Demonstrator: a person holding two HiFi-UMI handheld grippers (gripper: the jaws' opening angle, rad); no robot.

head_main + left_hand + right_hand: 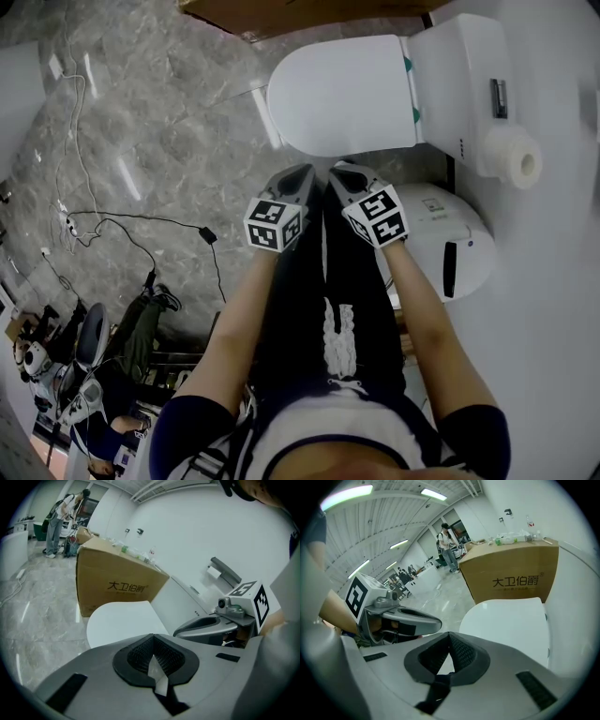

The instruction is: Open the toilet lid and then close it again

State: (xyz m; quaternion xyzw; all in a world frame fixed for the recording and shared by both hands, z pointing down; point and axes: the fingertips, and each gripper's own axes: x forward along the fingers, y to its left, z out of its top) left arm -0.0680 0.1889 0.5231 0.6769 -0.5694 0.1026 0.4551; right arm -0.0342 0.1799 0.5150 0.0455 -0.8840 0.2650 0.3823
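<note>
The white toilet stands at the top of the head view with its lid [342, 94] down flat and the tank [464, 80] to its right. My left gripper [298, 178] and right gripper [345, 174] hang side by side just short of the lid's front edge, apart from it. Both are shut with nothing between the jaws. The left gripper view has the shut left gripper [153, 638] pointing at the lid [123, 620], with the right gripper [206, 627] beside it. In the right gripper view, the right gripper [450, 638] faces the lid [508, 623].
A brown cardboard box [300, 14] stands behind the toilet. A toilet paper roll [514, 159] sits right of the tank, and a white round bin [450, 248] stands beside the toilet. Cables [112, 225] trail over the grey marble floor at left. People stand far off.
</note>
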